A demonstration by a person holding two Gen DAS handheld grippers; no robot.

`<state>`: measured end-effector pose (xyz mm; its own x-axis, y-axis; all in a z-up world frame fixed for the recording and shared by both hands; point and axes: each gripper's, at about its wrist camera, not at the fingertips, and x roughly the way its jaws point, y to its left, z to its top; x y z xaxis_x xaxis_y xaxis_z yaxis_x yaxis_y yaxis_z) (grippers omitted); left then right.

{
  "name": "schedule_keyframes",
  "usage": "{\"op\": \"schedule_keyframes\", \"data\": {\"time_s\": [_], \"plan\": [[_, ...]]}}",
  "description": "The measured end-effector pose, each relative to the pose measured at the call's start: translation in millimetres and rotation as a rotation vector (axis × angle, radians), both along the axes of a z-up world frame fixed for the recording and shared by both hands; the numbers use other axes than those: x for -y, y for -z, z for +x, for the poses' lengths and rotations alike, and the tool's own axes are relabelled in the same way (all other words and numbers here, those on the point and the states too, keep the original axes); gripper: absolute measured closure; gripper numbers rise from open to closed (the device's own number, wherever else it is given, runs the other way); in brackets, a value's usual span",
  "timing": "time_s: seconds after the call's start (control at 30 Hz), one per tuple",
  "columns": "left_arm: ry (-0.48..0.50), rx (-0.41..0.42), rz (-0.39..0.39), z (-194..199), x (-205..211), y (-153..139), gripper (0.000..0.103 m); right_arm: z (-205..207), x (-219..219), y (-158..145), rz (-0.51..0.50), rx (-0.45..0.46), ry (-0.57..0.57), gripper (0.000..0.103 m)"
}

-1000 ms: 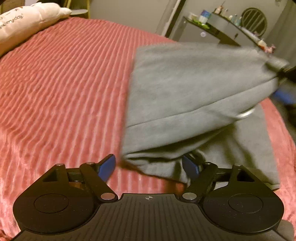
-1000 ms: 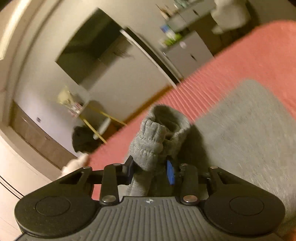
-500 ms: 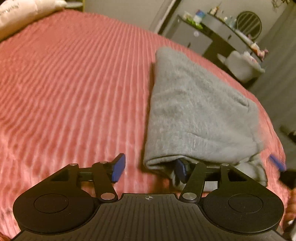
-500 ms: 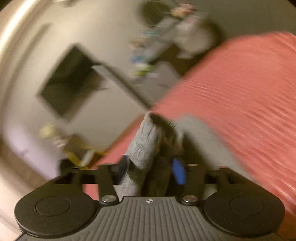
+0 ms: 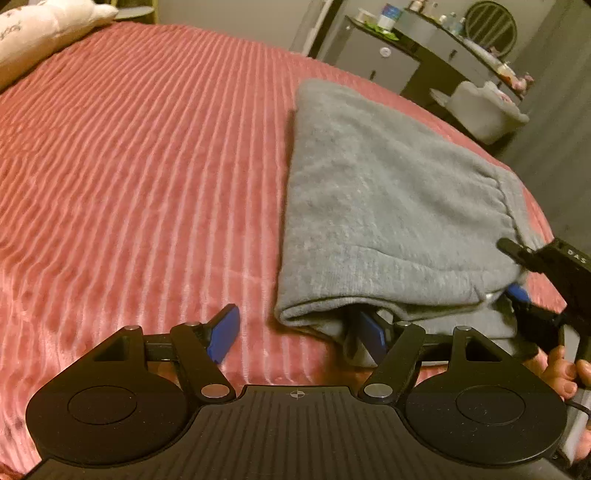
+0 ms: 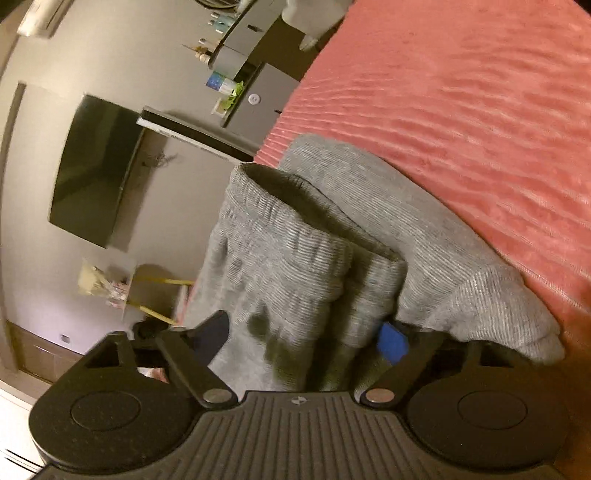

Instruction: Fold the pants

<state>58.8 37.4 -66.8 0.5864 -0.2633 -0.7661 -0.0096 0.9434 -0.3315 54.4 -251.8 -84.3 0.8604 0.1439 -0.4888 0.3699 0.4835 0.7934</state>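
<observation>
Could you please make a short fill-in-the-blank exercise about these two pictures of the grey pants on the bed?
1. The folded grey fleece pants lie on a ribbed ____ bedspread.
2. The left gripper stands ____, one blue pad tucked under the fabric edge.
3. The right gripper has the ribbed ____ fabric between its fingers.
4. A white ____ lies at the bed's far corner.

Missing words: pink; open; grey; pillow
</observation>
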Motion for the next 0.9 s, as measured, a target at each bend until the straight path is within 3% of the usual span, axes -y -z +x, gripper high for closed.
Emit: {"op": "schedule_keyframes", "data": {"time_s": [0.13,0.2,0.23,0.27,0.33,0.4,0.43,0.47,0.6,0.77,0.87,0.9], "plan": [[0.040,0.024,-0.019,1.3,4.0,-0.2,0.028,-11.9,-4.7,-19.3,-0.049,0.047,-0.015,0.063],[0.044,0.010,-0.024,3.7,5.3,2.1,0.028,-10.5,-8.4,-25.8,-0.075,0.057,-0.026,0.054],[0.045,0.010,-0.028,4.2,4.6,1.8,0.028,-5.8,-9.3,-26.6,-0.080,0.054,-0.038,0.037],[0.045,0.018,-0.036,3.7,3.9,0.9,0.028,-2.2,-10.6,-24.7,-0.077,0.039,-0.052,0.026],[0.048,0.037,-0.054,2.3,1.7,-1.2,0.028,7.6,-12.9,-16.8,-0.084,-0.011,-0.063,0.027],[0.069,0.058,-0.074,-1.7,2.0,-2.4,0.027,10.7,-14.0,-12.8,-0.104,-0.040,-0.057,0.046],[0.088,0.072,-0.090,-3.4,2.9,-3.6,0.023,14.6,-13.9,-14.8,-0.112,-0.048,-0.060,0.064],[0.102,0.091,-0.092,-5.4,4.7,-5.1,0.022,15.2,-13.5,-18.1,-0.109,-0.041,-0.069,0.067],[0.100,0.080,-0.034,-2.0,10.8,-0.8,0.020,7.7,-20.5,-56.1,-0.166,0.057,-0.061,0.075],[-0.013,0.066,-0.012,7.0,2.8,6.1,0.023,-10.8,-32.7,-107.9,-0.172,0.232,-0.034,0.077],[-0.013,0.053,-0.032,8.8,-0.5,9.4,0.041,-21.7,-28.4,-118.3,-0.168,0.279,-0.024,0.077],[-0.001,0.067,-0.053,7.0,-2.9,7.3,0.055,-24.6,-26.2,-119.4,-0.186,0.275,-0.017,0.077]]}}
